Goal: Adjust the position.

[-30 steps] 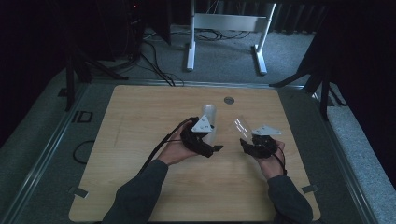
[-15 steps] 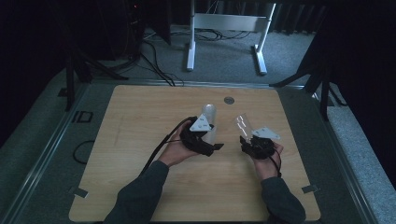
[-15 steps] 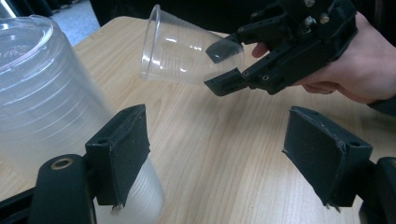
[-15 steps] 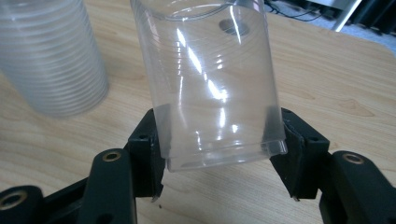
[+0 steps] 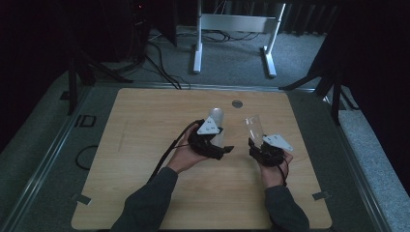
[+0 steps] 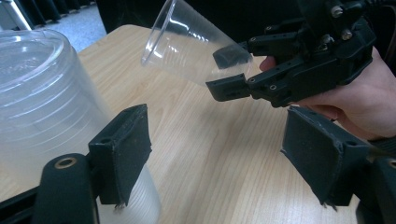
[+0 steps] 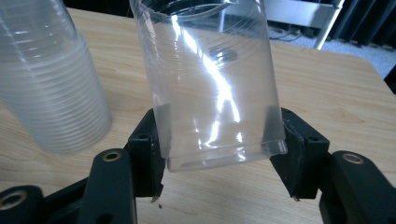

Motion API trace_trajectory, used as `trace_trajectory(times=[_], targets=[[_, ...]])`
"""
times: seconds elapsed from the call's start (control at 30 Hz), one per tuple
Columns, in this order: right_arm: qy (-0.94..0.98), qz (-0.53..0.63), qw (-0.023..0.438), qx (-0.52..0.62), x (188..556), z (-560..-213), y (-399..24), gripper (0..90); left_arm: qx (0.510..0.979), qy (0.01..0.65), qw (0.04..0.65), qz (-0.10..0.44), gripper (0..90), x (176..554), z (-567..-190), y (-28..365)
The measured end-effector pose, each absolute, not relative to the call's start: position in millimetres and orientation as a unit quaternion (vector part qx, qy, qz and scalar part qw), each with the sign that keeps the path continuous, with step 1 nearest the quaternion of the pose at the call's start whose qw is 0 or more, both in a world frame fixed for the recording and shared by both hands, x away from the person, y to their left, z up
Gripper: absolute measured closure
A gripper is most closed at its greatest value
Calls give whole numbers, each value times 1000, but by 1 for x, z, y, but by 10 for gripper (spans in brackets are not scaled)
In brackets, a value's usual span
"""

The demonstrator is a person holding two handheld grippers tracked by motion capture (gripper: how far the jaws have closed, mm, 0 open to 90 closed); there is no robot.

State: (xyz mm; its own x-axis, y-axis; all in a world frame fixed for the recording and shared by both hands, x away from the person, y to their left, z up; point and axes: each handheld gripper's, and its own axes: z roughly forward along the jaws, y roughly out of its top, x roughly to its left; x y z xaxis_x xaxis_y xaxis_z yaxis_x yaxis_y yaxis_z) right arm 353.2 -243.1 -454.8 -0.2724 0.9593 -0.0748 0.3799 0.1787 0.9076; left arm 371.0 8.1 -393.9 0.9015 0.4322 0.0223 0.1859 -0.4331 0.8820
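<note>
the right gripper squeezes the bottom of one clear cup, tipped above the table. just left of that cup stands the cup stack. the left gripper has been closing, its jaws wide apart, one pad beside the stack, nothing gripped.

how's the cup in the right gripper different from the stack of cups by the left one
The single cup is clamped between the right gripper's jaws, lifted and tilted; the stack of cups stands on the table, ungripped. The single cup looks clear; the stack looks cloudier. Both are ribbed transparent plastic.
</note>
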Motion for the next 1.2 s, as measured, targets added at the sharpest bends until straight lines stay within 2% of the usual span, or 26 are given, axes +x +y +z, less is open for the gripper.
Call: trace_trajectory(times=[0.7,1.2], targets=[[641,439,399,488,341,-453,-246,420,827,206,506,133,261,373,-393,0],[616,456,421,484,332,-450,-244,420,810,230,526,119,267,378,-391,-8]])
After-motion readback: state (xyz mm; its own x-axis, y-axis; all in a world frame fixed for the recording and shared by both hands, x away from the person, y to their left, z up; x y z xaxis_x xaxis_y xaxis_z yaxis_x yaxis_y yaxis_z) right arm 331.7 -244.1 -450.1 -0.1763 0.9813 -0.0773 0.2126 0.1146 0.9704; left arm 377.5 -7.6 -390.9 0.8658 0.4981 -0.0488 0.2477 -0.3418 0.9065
